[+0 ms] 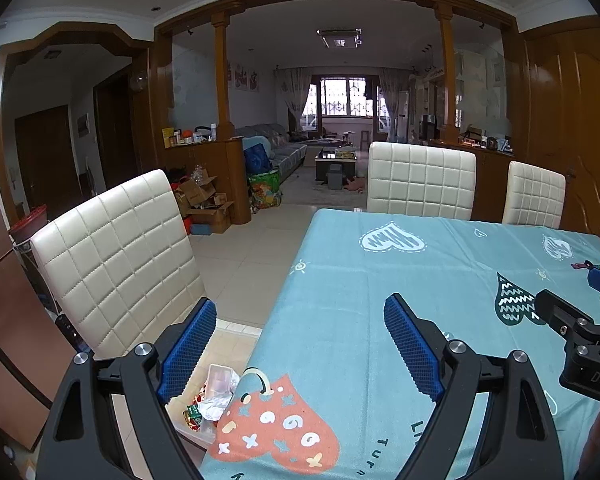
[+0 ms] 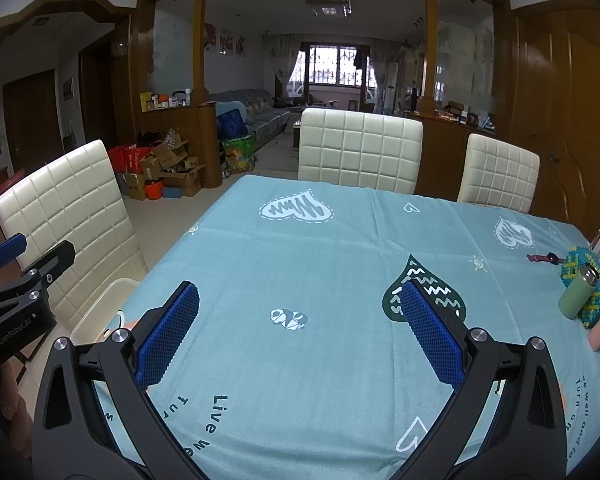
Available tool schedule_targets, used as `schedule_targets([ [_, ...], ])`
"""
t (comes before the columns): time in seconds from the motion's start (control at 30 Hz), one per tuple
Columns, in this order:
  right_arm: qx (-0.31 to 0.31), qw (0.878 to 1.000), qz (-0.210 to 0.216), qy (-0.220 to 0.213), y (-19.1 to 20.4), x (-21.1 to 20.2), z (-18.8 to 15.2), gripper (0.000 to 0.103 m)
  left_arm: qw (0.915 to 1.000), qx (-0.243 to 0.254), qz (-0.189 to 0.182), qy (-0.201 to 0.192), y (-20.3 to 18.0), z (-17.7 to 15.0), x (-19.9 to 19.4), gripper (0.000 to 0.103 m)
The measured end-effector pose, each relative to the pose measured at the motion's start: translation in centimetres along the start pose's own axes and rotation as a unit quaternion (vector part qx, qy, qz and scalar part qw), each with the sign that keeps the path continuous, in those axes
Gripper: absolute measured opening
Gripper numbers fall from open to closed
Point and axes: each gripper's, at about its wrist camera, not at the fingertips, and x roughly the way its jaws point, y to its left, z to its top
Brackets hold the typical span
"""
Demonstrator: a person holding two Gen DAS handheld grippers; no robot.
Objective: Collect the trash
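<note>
Trash [image 1: 210, 404] in clear bin beside table, both claws gaping wide, tilted slightly downward, empty

Light blue tablecloth [image 2: 300, 248] printed with hearts: white scribbled, dark green zigzag, coral one with white loops and crosses nearest the left gripper [image 1: 300, 344]; dark lettering near the right gripper [image 2: 300, 332]. Both tools black with blue mesh-textured pads [image 2: 168, 334]. Cream quilted square-stitched chairs [image 1: 116, 264] ahead. Clear plastic bin [image 1: 204, 420] below left pad: white crumpled paper, red-green wrapper [image 1: 194, 416]. Pale green bottle [image 2: 576, 294], far right, against a green-yellow knitted pouch.
</note>
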Motion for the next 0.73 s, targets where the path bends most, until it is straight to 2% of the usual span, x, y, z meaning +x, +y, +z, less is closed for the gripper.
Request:
schedule_targets([
  [0.3, 0.000, 1.000, 0.001, 0.001, -0.05, 0.01, -0.02, 0.099, 0.9998, 0.010, 0.008, -0.012, -0.50, 0.06, -0.37, 0.084],
  [0.73, 0.003, 1.000, 0.001, 0.001, -0.25, -0.02, 0.05, 0.099, 1.0000, 0.009, 0.004, -0.001, -0.49, 0.08, -0.20, 0.084],
])
